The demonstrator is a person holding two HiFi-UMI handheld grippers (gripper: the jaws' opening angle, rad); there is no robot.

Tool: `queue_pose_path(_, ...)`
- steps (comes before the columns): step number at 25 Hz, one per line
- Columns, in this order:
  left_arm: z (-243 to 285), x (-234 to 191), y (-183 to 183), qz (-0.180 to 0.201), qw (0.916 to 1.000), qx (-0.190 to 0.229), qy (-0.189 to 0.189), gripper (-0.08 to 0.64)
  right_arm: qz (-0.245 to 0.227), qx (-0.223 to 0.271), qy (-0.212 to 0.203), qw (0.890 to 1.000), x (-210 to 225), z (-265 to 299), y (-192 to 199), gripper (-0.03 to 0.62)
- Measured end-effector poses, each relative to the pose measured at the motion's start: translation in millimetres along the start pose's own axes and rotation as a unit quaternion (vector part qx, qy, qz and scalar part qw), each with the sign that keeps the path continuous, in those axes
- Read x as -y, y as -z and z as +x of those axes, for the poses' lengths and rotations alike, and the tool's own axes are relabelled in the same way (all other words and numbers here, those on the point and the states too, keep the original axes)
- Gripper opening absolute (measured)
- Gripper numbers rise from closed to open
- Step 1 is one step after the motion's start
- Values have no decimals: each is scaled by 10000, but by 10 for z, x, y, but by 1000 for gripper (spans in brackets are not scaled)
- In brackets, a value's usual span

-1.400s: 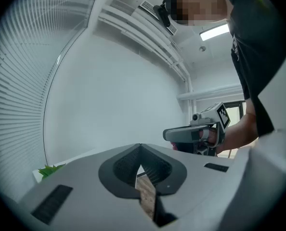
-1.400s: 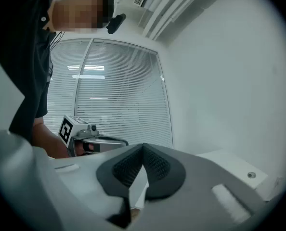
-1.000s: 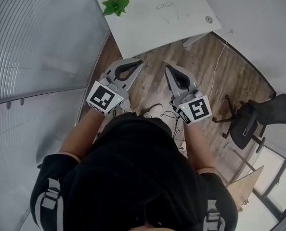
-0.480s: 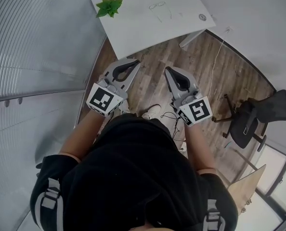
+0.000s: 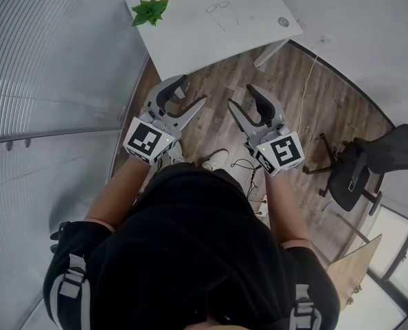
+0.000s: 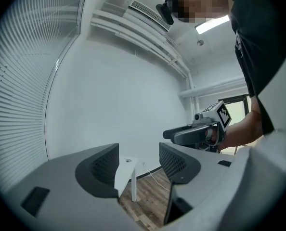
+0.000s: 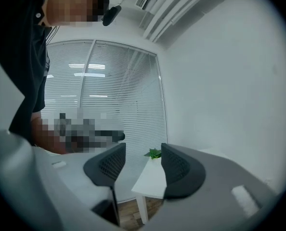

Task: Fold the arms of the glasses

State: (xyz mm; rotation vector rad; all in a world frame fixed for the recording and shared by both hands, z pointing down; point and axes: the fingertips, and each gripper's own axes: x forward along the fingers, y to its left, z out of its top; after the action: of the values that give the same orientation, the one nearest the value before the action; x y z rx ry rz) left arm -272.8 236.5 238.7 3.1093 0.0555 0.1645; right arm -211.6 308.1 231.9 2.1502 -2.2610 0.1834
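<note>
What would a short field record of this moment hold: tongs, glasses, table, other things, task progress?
left tongs: open, have just been opening, nothing between them; held over the wood floor, short of the table
right tongs: open, have just been opening, nothing between them; beside the left
glasses: lying on the table, untouched; arms seem spread, too small to be sure
table: white; plant at its left corner
chair: black, at the right
task progress: folding not yet begun
</note>
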Motion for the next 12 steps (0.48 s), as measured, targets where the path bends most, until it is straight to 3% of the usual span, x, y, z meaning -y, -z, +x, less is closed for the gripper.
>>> queue_pose_path(5,59,76,-26,40,10000,38,-29,282,-80,89,136,9998,132,-136,-37,285)
queue_pose_path(12,217,257,-71,207,9996,9,-208,285,-83,179,116,9997,383,-421,-40,290)
